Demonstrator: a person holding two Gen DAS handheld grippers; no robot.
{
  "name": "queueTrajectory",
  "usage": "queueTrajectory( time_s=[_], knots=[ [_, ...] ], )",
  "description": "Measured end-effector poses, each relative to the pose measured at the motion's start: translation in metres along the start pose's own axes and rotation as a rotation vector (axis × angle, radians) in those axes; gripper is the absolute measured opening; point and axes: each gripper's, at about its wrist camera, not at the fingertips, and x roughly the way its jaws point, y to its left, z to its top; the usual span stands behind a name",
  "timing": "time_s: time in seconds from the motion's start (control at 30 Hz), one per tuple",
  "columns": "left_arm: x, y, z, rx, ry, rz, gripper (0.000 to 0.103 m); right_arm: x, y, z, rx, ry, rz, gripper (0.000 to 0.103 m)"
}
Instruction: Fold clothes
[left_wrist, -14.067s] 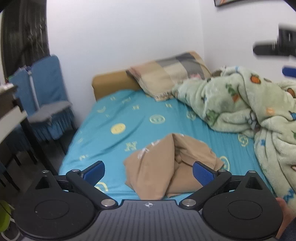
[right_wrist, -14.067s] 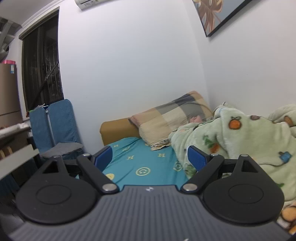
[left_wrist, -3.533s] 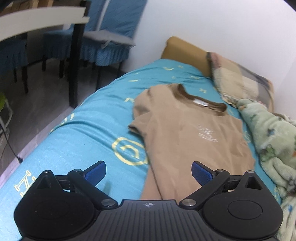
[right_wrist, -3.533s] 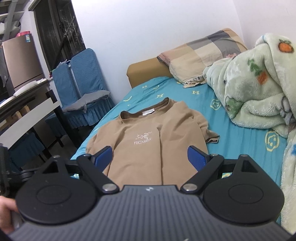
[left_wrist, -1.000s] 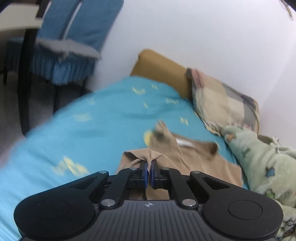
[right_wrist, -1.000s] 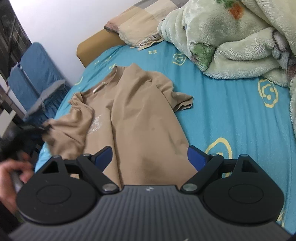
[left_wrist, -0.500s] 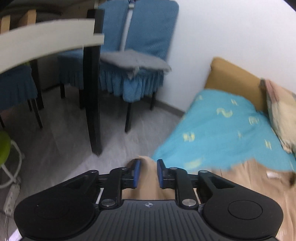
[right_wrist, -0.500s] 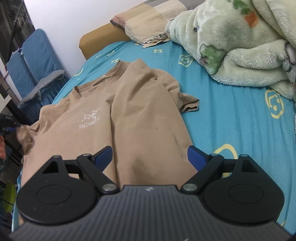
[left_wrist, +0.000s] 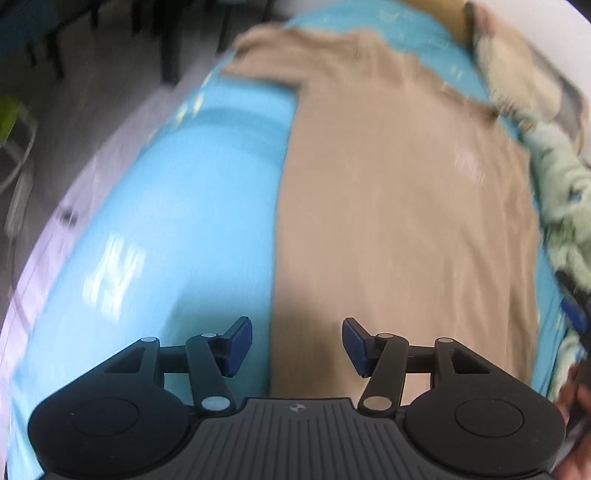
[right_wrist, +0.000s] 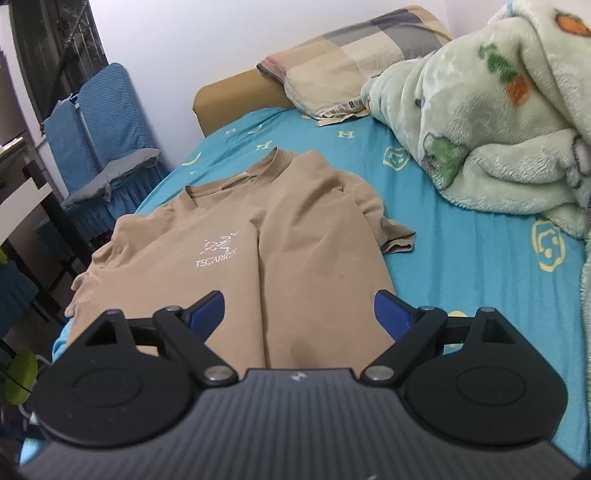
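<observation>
A tan T-shirt with a white chest print lies face up, spread flat on the turquoise bed sheet, collar toward the pillow. My right gripper hovers open above the shirt's lower part with nothing between its fingers. The left wrist view is motion-blurred. There my left gripper points down over the left side edge of the T-shirt, where it meets the sheet. Its jaws are opening and the pads press on nothing.
A fluffy green blanket is heaped along the bed's right side, with a checked pillow at the head. Blue-covered chairs and a dark table stand off the bed's left side. A hand shows at the left wrist view's right edge.
My left gripper let go of the shirt's left sleeve, its jaws parted, and it swung down over the shirt's left edge. The sleeve now lies spread out. The right gripper shifted slightly.
</observation>
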Motion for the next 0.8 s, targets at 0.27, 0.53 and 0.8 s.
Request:
queueTrajectory(
  time_s=[0.27, 0.53, 0.8],
  knots=[
    [-0.012, -0.011, -0.050, 0.049, 0.045, 0.031, 0.051, -0.026, 0.001, -0.016, -0.046, 0.028, -0.010, 0.089],
    [-0.038, -0.016, -0.058, 0.109, 0.049, 0.057, 0.002, -0.045, 0.002, -0.019, -0.061, -0.008, 0.024, 0.089],
    [-0.097, 0.003, -0.044, 0.118, -0.033, 0.147, 0.002, -0.046, 0.000, -0.010, -0.031, -0.043, 0.050, 0.089]
  ],
)
